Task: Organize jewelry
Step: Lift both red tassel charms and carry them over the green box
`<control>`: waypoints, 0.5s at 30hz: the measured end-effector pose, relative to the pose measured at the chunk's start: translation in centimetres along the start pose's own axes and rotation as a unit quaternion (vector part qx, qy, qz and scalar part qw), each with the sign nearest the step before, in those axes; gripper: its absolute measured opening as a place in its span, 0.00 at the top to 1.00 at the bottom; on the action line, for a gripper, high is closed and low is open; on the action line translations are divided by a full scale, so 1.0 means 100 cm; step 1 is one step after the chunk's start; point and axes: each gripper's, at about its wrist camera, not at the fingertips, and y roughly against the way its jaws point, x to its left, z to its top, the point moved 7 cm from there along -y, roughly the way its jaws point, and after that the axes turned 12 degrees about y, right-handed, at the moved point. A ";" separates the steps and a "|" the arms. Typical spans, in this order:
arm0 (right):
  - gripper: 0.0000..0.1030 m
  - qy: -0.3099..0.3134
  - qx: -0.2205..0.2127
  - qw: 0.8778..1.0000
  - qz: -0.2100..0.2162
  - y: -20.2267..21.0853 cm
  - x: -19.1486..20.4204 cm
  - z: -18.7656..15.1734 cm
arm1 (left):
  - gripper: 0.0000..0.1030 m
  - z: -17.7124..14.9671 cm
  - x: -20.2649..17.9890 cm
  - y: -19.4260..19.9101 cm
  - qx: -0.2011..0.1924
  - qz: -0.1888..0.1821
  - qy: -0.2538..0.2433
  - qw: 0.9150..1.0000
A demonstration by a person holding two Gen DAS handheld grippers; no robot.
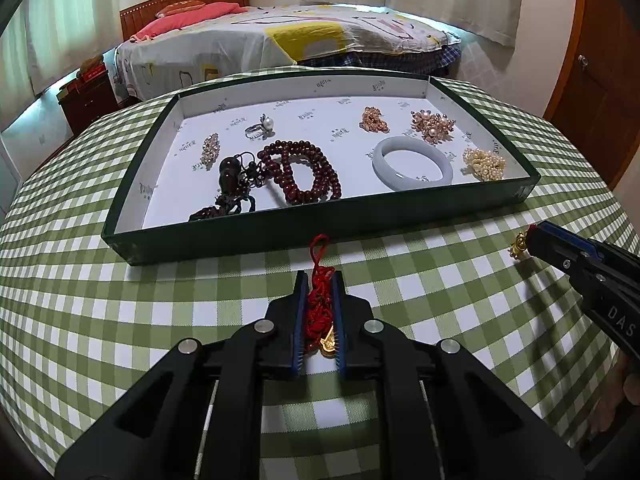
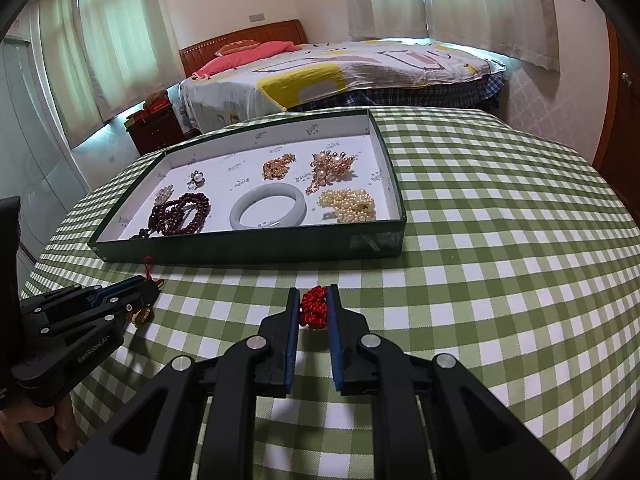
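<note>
My left gripper [image 1: 320,280] is shut on a red knotted cord with a gold pendant [image 1: 329,343], just in front of the green tray [image 1: 320,228]; it shows at the left of the right wrist view [image 2: 150,286]. My right gripper [image 2: 314,294] is shut on a red knotted cord [image 2: 313,308] with a gold charm [image 1: 519,245] that hangs beside its tip; it shows at the right of the left wrist view [image 1: 534,236]. In the tray lie dark red beads [image 1: 304,172], a pale jade bangle [image 1: 412,164], a pearl bracelet [image 1: 484,164], brooches and a pearl ring [image 1: 260,128].
The table carries a green and white checked cloth [image 2: 500,260]. The tray stands at its far middle. A bed [image 2: 340,72] and a dark nightstand [image 2: 156,128] stand beyond the table. A wooden door [image 1: 600,92] is at the right.
</note>
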 end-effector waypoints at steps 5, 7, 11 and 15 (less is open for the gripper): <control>0.86 0.002 0.000 1.000 -0.002 0.000 0.002 0.000 | 0.89 -0.001 0.000 0.001 0.000 -0.001 0.001 1.000; 0.86 0.002 -0.001 1.000 -0.002 0.001 0.002 0.000 | 0.89 -0.001 0.000 0.004 -0.003 -0.002 0.002 1.000; 0.86 0.003 -0.003 1.000 -0.004 0.002 0.004 0.000 | 0.89 0.000 0.000 0.012 -0.012 -0.005 0.002 1.000; 0.86 0.008 -0.008 1.000 -0.003 0.005 0.009 0.000 | 0.89 0.003 0.002 0.021 -0.022 -0.007 0.006 1.000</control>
